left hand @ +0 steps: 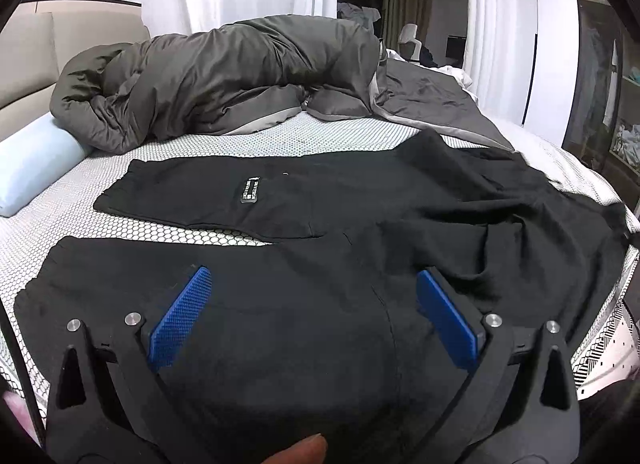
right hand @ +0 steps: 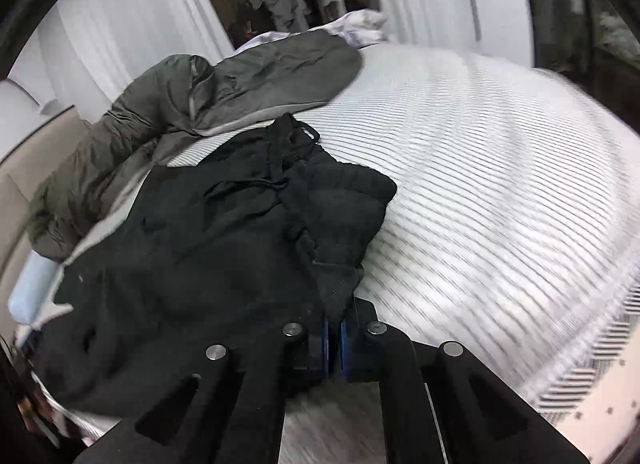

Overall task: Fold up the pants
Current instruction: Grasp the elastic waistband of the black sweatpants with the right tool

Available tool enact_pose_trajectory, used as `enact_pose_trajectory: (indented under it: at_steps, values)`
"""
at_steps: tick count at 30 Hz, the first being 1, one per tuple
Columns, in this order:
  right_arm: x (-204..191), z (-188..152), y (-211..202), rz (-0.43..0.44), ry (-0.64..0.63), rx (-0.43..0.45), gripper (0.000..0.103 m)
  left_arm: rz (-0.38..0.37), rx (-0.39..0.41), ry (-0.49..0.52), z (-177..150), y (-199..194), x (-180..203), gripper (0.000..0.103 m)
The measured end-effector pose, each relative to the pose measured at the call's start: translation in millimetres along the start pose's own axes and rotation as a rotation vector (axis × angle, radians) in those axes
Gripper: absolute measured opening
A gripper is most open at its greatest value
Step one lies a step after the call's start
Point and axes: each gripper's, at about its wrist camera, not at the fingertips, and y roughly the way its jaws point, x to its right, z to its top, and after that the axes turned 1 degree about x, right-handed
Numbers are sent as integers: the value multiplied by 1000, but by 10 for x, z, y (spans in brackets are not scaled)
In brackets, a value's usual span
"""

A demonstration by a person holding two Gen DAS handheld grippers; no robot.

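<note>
Black pants lie spread on the bed, legs pointing left, one leg with a small label. My left gripper is open, its blue pads spread just above the near leg. In the right wrist view the pants' waistband end is bunched, with a drawstring on top. My right gripper is shut on the waistband edge of the pants at its near corner. The right wrist view is motion-blurred.
A dark grey duvet is piled along the far side of the bed and shows in the right wrist view. A light blue pillow lies at the left. The patterned white mattress cover extends right of the pants.
</note>
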Motion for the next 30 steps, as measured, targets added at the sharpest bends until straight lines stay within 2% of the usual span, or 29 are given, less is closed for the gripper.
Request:
enact_pose_trajectory:
  at_steps: [3,4,5,6,7,8,10,13,15,18,20,23,25,27,29,30]
  values:
    - [105,-311,-26,-45,-53,-100,10,-5,0,6,5,5,11,102]
    - [107,-336,-55,-46,-65,-104,18,-2,-3,6,5,10,10,102]
    - [105,-333,-117,-49,-77,-97,33,4,-7,5,-5,6,7,102]
    - [91,-287,-203,-65,-92,-75,43,9,-8,3,-7,4,3,102]
    - [87,-201,-360,-93,-102,-12,62,14,-8,2,-8,-2,-14,102]
    - [84,-115,-467,-91,-105,34,65,17,-5,-2,-6,-16,-35,102]
    - [48,119,-557,-59,-128,55,65,21,2,-10,1,-32,-74,102]
    - [-104,574,-438,-17,-182,39,65,25,-2,-28,10,-15,-116,102]
    - [-208,901,-224,25,-187,7,65,26,-11,-29,18,12,-119,102]
    - [-363,1401,393,119,-150,-105,65,51,-13,-23,50,66,-145,102]
    - [-437,1708,807,98,-155,-149,65,72,-22,-41,76,117,-224,102]
    - [-521,1857,1478,-16,-199,-233,63,105,-33,-89,114,185,-432,102]
    - [-556,1919,1805,-52,-216,-276,61,120,-41,-136,124,211,-598,102]
    - [-565,1937,2031,-41,-232,-330,55,136,-42,-160,117,221,-751,102]
    - [-600,1917,2205,-59,-275,-387,36,159,-41,-165,105,226,-874,102]
    - [-638,1901,2205,-78,-312,-379,24,173,-42,-165,102,232,-936,102]
